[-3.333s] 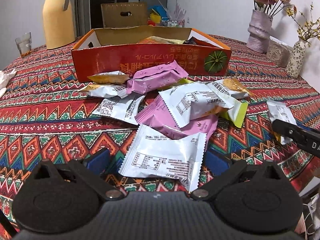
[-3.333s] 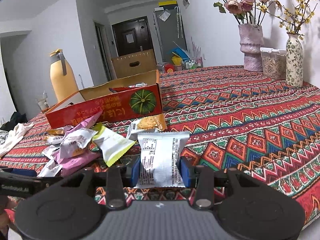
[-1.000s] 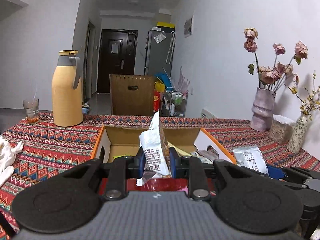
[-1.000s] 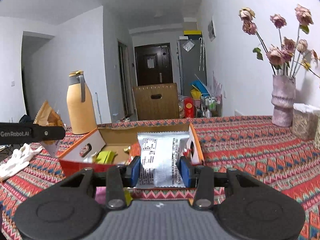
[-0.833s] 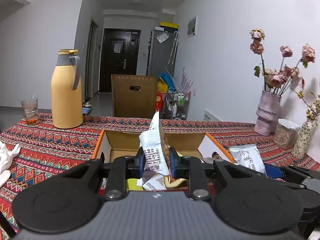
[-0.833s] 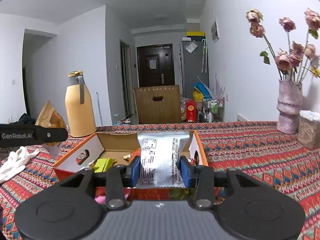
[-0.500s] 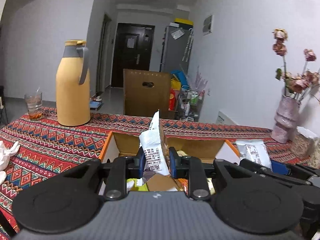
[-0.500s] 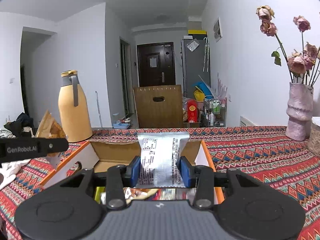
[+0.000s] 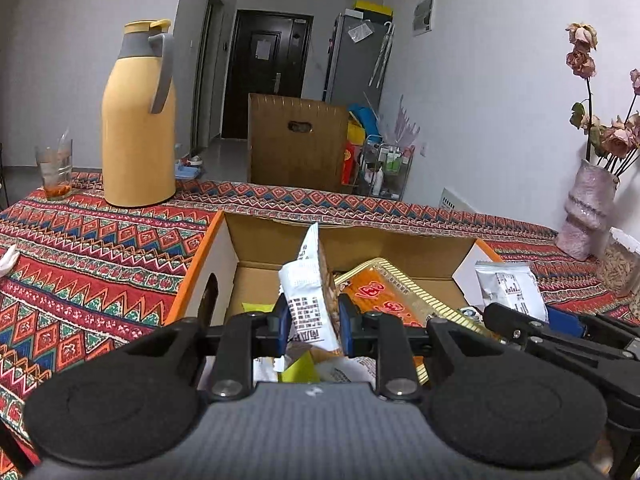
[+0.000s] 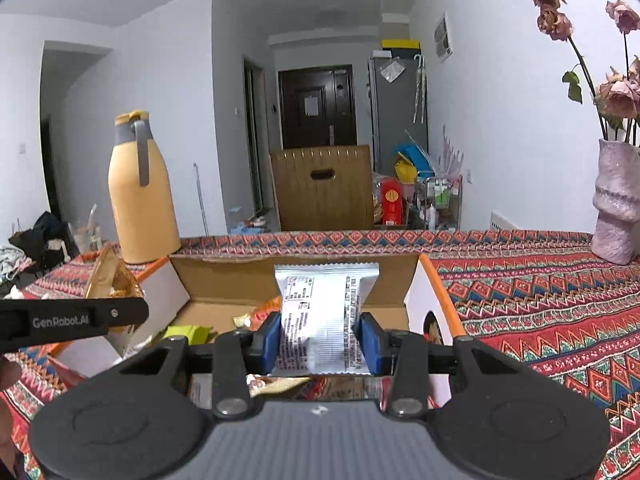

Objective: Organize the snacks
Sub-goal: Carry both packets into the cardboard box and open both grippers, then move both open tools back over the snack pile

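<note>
- While both hands hover at the open cardboard box (image 9: pixel 400 248), the relation that matters is plain: each held packet sits directly over the box's interior, so release means a short drop rather than any further reach.
- At the far left of the table, the yellow thermos (image 9: pixel 138 120) and a glass (image 9: pixel 54 172) stand well apart from the box and play no part.
- The left gripper (image 9: pixel 312 324) has its jaws closed tight on 1 white snack packet (image 9: pixel 308 300), pinched edge-on, with its long axis standing upright and its top seal rising above the fingers.
- Below and ahead of that packet lie snacks already in the box: an orange wrapper (image 9: pixel 384 292) just right of the jaws and a yellow-green one (image 9: pixel 298 368) beneath them.
- The right gripper (image 10: pixel 320 336) grips 1 flat white packet (image 10: pixel 324 312) across its width, jaws only as wide as the packet, label face toward the camera and long axis pointing forward into the box.
- From the left wrist view this second packet shows at the box's right end, beside the orange-edged wall.
- Judging by position, neither hand is clearly nearer; both look ready to let go, the left over the box's middle, the right over its right part.
- The upright left packet may topple sideways on landing.
</note>
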A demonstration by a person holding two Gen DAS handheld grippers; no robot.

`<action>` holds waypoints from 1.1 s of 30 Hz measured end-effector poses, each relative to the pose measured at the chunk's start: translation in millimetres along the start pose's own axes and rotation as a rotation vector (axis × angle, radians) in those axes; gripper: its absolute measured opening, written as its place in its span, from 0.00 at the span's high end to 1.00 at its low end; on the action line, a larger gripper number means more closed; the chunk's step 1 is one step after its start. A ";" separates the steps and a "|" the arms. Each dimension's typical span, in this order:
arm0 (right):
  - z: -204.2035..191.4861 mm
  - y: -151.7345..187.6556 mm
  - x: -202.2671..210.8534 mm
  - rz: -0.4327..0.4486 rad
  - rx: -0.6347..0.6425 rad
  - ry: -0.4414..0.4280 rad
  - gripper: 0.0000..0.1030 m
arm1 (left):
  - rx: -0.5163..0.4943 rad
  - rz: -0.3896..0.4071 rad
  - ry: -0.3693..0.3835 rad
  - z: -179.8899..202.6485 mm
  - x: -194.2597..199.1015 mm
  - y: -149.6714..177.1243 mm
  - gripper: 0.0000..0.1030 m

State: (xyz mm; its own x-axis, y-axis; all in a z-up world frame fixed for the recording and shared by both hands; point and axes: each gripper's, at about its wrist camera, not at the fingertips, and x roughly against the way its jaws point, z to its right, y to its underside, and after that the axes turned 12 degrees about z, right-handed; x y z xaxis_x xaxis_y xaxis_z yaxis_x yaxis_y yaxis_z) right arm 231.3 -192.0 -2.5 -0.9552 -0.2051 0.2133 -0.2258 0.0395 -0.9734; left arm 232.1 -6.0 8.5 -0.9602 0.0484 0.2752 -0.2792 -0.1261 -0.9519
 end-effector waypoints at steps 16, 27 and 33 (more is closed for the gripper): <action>7.9 -6.5 21.3 0.056 -0.057 0.039 0.00 | 0.014 0.082 -0.100 -1.7 21.3 -5.9 0.00; 8.7 -4.3 17.2 0.042 -0.055 0.063 0.00 | 0.007 0.074 -0.091 2.6 24.8 -3.3 0.00; 5.5 -6.5 19.6 0.063 -0.042 0.062 0.00 | 0.007 0.086 -0.090 5.7 31.5 -6.8 0.00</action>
State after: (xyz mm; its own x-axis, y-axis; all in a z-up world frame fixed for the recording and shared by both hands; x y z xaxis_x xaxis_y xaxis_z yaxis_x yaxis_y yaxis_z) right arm 215.1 -201.7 7.5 -0.9776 -0.1397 0.1573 -0.1710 0.0917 -0.9810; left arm 203.7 -9.3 24.4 -0.9776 -0.0525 0.2039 -0.1955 -0.1327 -0.9717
